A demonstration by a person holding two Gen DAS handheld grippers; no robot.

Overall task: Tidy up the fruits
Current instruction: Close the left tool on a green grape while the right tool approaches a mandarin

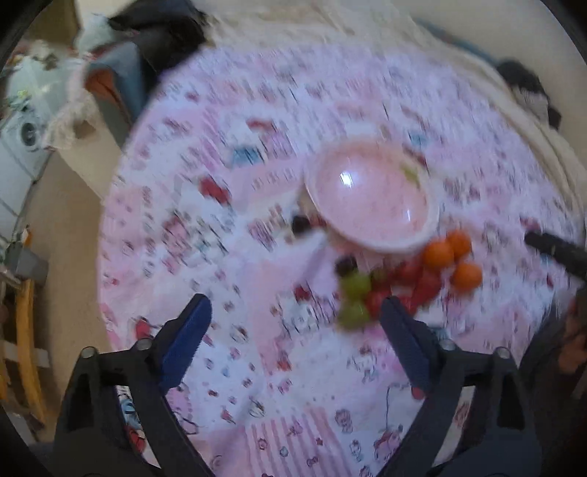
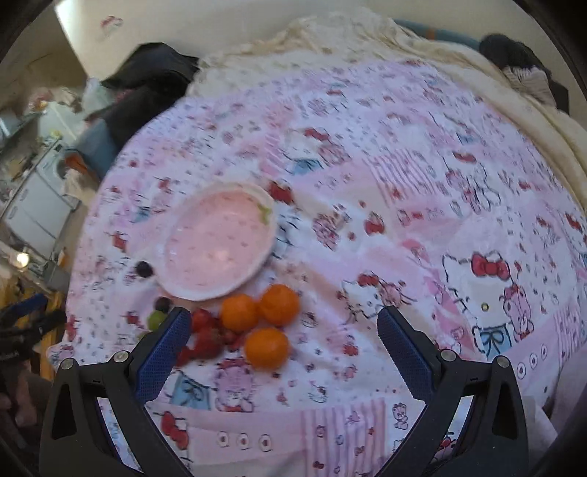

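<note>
Landmark: a shallow pink plastic bowl [image 2: 220,242] with a pale rim and a small green leaf mark on its inner wall sits on a pink and white cartoon-print patchwork quilt [image 2: 403,176]; nothing lies in the bowl.
Oranges: three small round orange citrus fruits [image 2: 266,319] lie in a tight cluster on the quilt just beside the bowl's near rim, touching one another.
Strawberries: a heap of red strawberries [image 2: 209,335] lies against the citrus cluster, on the near side of the bowl.
Green fruit: two round green grapes [image 1: 354,299] lie next to the strawberries, blurred in the left wrist view.
Dark fruit: two small dark round berries [image 2: 145,269] lie close to the bowl's rim, one beside it and one nearer the green grapes.
Left gripper [image 1: 295,310]: its blue-padded jaws stand wide apart above the quilt, nothing between them; the fruit heap lies near its right finger.
Right gripper [image 2: 282,321]: its jaws stand wide apart with nothing gripped; the citrus and strawberries show in the gap, lying loose on the quilt below.
Surroundings: a cream blanket [image 2: 330,33] lies beyond the quilt, far from the bowl.
</note>
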